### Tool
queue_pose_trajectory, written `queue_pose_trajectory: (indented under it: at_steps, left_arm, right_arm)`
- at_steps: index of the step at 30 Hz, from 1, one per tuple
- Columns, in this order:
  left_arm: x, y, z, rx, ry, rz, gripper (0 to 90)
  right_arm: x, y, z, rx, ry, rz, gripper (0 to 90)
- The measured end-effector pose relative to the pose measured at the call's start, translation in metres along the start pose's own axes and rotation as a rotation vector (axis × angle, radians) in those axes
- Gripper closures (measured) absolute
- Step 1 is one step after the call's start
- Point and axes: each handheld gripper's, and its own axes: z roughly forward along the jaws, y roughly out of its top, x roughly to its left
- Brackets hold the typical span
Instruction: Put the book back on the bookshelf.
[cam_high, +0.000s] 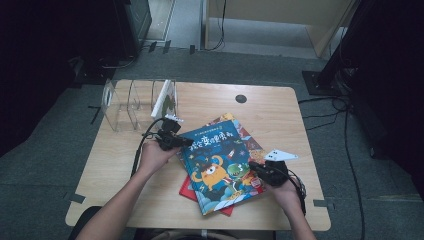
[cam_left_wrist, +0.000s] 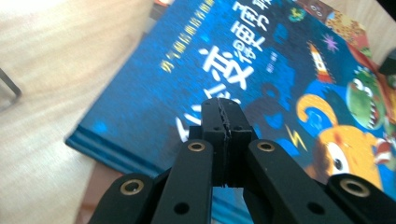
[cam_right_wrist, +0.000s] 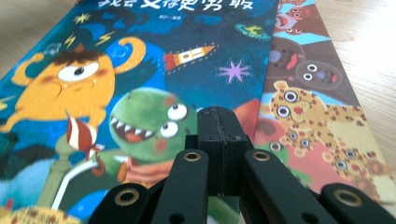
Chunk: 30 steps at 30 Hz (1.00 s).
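your left gripper (cam_high: 184, 142) and right gripper (cam_high: 254, 166) flank the blue book (cam_high: 221, 161) near the bench (cam_high: 280, 107) centre, jaws clenched on nothing, apparently to square it on the books beneath.

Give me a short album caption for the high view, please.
Two shut hand-held grippers, left and right, meet at a blue picture book stacked on others on a wooden table.

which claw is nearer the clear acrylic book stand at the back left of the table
Left. The left claw sits at the blue book's upper left corner, just in front of the clear stand. The right claw is at the book's right edge, farther off.
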Motion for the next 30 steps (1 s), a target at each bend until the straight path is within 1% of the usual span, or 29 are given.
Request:
queue_pose_trajectory:
  at_steps: [3, 4, 5, 6, 7, 8, 9, 10, 12, 14, 15, 17, 18, 24, 27, 30]
  left_arm:
    - [0.003, 0.004, 0.002, -0.009, 0.010, 0.000, 90.0]
    - [0.006, 0.007, 0.003, -0.021, 0.010, -0.003, 90.0]
    - [0.008, 0.009, 0.004, -0.026, 0.010, -0.007, 90.0]
    - [0.010, 0.011, 0.005, -0.025, 0.013, -0.007, 89.2]
    - [0.012, 0.012, 0.006, -0.031, 0.012, -0.010, 86.7]
    - [0.014, 0.014, 0.007, -0.030, 0.007, -0.015, 86.0]
    - [0.015, 0.015, 0.009, -0.028, 0.009, -0.015, 85.7]
    - [0.016, 0.016, 0.010, -0.022, 0.014, -0.015, 86.1]
    - [0.019, 0.019, 0.013, -0.013, 0.016, -0.013, 86.2]
    - [0.020, 0.019, 0.014, -0.013, 0.022, -0.011, 86.1]
    - [0.021, 0.019, 0.014, -0.012, 0.017, -0.011, 85.9]
    - [0.020, 0.018, 0.015, -0.013, 0.022, -0.007, 85.2]
    - [0.020, 0.018, 0.015, -0.005, 0.022, -0.002, 85.2]
    - [0.014, 0.020, 0.013, -0.016, 0.008, 0.023, 84.9]
    - [0.015, 0.020, 0.013, -0.014, 0.013, 0.025, 84.9]
    - [0.016, 0.019, 0.013, -0.010, 0.018, 0.017, 84.7]
  right_arm:
    - [0.000, -0.003, -0.003, -0.002, -0.001, -0.002, 90.0]
    - [-0.001, -0.007, -0.005, -0.001, -0.004, -0.011, 90.0]
    - [0.000, -0.008, -0.006, 0.002, 0.001, -0.004, 90.0]
    - [0.000, -0.010, -0.007, 0.003, 0.004, -0.010, 90.0]
    - [0.002, -0.011, -0.007, 0.003, 0.009, -0.004, 89.9]
    - [0.003, -0.012, -0.009, 0.002, 0.017, -0.001, 89.9]
    - [0.005, -0.014, -0.010, 0.001, 0.028, 0.013, 90.0]
    - [0.008, -0.015, -0.012, 0.000, 0.033, 0.012, 90.0]
    - [0.016, -0.018, -0.017, -0.010, 0.039, -0.011, 90.0]
    - [0.023, -0.022, -0.019, -0.009, 0.047, -0.021, 90.0]
    - [0.026, -0.023, -0.020, -0.002, 0.050, -0.031, 89.9]
    - [0.029, -0.026, -0.020, 0.004, 0.055, -0.048, 89.9]
    - [0.029, -0.027, -0.019, 0.008, 0.056, -0.052, 89.9]
    - [0.027, -0.033, -0.023, 0.007, 0.050, -0.038, 90.0]
    - [0.028, -0.037, -0.027, 0.003, 0.058, -0.028, 89.9]
    - [0.033, -0.042, -0.032, 0.006, 0.058, -0.037, 89.9]
